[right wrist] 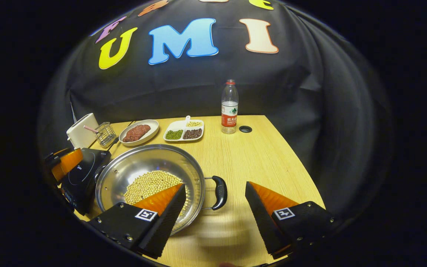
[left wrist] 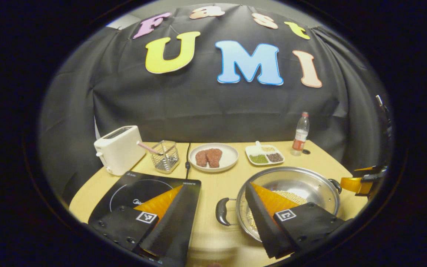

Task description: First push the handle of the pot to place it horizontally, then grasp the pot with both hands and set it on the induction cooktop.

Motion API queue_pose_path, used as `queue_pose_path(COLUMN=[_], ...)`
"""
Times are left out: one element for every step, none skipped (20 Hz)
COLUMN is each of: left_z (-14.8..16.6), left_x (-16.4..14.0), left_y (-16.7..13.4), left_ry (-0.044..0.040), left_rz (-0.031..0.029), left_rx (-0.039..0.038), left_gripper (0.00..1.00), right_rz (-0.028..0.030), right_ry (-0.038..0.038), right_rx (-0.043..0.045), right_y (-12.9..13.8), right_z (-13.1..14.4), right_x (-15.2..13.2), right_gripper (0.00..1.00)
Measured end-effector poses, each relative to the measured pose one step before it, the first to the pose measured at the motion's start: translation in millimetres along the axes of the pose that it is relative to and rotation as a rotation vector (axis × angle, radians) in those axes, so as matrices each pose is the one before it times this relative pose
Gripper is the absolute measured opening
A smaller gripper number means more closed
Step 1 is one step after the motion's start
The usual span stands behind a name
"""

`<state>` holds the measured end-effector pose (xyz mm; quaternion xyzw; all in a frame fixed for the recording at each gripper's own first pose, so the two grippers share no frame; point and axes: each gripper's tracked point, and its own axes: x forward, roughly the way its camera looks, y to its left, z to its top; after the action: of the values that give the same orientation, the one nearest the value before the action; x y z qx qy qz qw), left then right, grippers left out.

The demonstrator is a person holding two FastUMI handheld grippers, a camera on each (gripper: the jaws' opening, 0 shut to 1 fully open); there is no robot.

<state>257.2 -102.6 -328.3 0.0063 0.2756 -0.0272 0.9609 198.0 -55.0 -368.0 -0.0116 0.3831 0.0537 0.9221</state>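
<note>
Round steel pot [right wrist: 150, 178] of yellow beans sits beside black induction cooktop [left wrist: 143, 193], handles already level. Left gripper [left wrist: 213, 218] and right gripper [right wrist: 213, 218] gape wide, empty; each should clamp one black loop handle [right wrist: 219, 193] squarely.

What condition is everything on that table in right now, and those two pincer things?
pot: on the table, lidless, beans inside
induction cooktop: bare
toaster: slots bare
bottle: upright, capped
plate: holds meat
divided dish: filled
left tool: open
right tool: open, astride a pot handle
</note>
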Motion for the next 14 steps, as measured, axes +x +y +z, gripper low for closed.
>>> queue_pose_path(left_z=[-6.23,-8.86,-7.71,-7.93,-6.87,-6.36,-6.18,-5.03,-4.62,-4.15,-3.94,-2.64,-1.91,-2.48], left_x=[7.68,7.59,7.77,4.20,7.10,5.80,6.07,5.12,4.68,4.67,5.55,2.63,3.52,3.08], left_y=[0.34,-0.83,-0.06,-1.07,-1.46,-0.34,-2.20,-2.32,-1.74,-0.05,-0.68,-1.21,-0.62,-0.28], left_ry=[0.01729,0.02177,0.02225,0.02417,0.01999,0.02096,0.01870,0.02185,0.01903,0.01736,0.01423,0.01146,0.01177,0.00832], left_rz=[-0.00058,-0.00170,-0.00260,-0.00477,-0.00445,-0.00190,-0.00780,-0.00935,-0.00568,0.00093,-0.00132,0.00079,-0.00106,-0.00020], left_rx=[0.00103,0.00250,0.00196,-0.00007,0.00064,0.00125,0.00198,-0.00096,-0.00155,-0.00074,-0.00089,-0.00007,0.00003,0.00335], left_gripper=[1.00,1.00,1.00,1.00,1.00,1.00,1.00,1.00,0.95,1.00,1.00,1.00,1.00,1.00], right_rz=[0.00157,0.00091,0.00005,-0.00082,-0.00011,0.00001,-0.00103,0.00053,0.00537,0.00291,0.00236,0.00224,-0.00019,-0.00077], right_ry=[0.00686,0.00791,0.00852,0.00824,0.00869,0.01060,0.01331,0.01432,0.01427,0.01015,0.00736,0.00858,0.01096,0.01027], right_rx=[-0.00139,-0.00207,-0.00221,-0.00229,-0.00076,0.00089,0.00164,0.00321,0.00350,0.00114,-0.00116,-0.00319,-0.00302,-0.00102], right_y=[0.96,0.17,0.96,-0.71,-1.17,0.31,-0.45,0.25,1.00,0.39,0.70,0.31,-0.86,-0.40], right_z=[-0.63,-1.09,-1.34,-1.39,-1.33,-2.09,-2.03,-2.80,-2.80,-1.69,-1.38,-1.76,-2.71,-1.78], right_x=[4.97,3.84,4.80,3.88,4.29,3.44,4.39,3.10,3.50,3.32,3.59,3.16,2.84,2.06], right_gripper=[0.98,0.98,0.98,0.98,0.98,0.98,0.98,0.98,0.98,0.98,0.98,0.98,0.98,0.98])
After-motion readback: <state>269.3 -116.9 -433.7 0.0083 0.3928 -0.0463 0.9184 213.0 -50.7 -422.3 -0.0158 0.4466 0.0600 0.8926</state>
